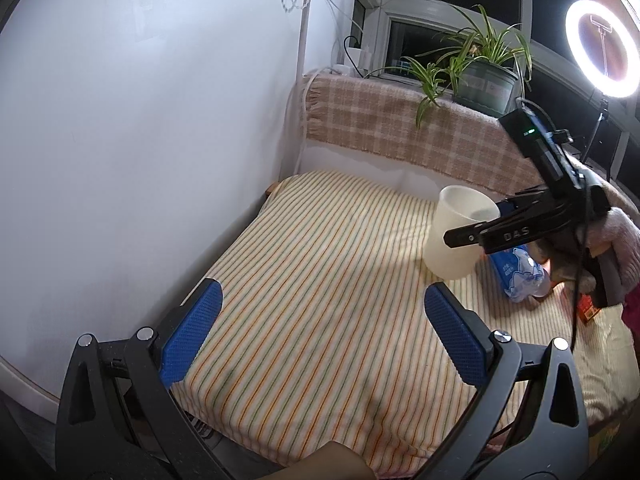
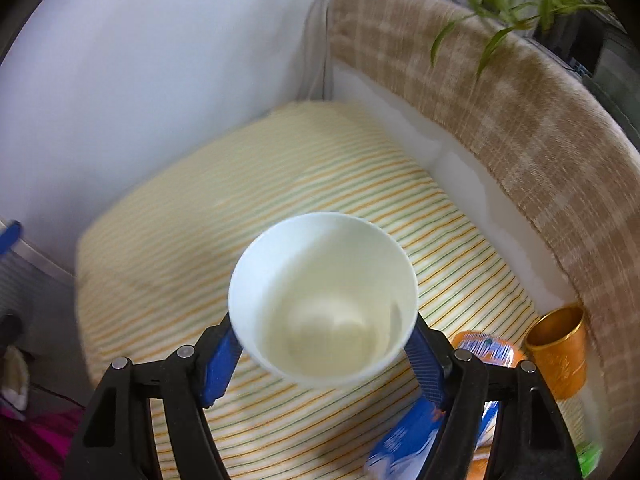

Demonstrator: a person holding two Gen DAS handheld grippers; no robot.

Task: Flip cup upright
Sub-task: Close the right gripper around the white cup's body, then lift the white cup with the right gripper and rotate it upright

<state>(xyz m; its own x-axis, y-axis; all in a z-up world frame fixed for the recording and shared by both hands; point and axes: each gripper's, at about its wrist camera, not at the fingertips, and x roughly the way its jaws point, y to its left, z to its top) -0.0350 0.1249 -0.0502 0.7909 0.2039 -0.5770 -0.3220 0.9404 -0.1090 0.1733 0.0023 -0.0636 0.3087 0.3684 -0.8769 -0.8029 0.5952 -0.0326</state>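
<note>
A white paper cup (image 2: 324, 304) sits between the blue pads of my right gripper (image 2: 324, 354), which is shut on it. Its mouth faces up and toward the camera. In the left wrist view the cup (image 1: 456, 232) stands nearly upright, its base at or just above the striped cloth (image 1: 320, 280), with the right gripper (image 1: 484, 226) clamped on its side. My left gripper (image 1: 324, 328) is open and empty, low over the near part of the cloth.
A blue-and-white packet (image 1: 520, 276) lies right of the cup. A gold tin (image 2: 558, 352) and an orange bottle (image 2: 486, 350) stand at the far right. A white wall (image 1: 140, 120) is on the left, a plaid-covered ledge (image 1: 420, 132) with a plant (image 1: 480, 64) behind.
</note>
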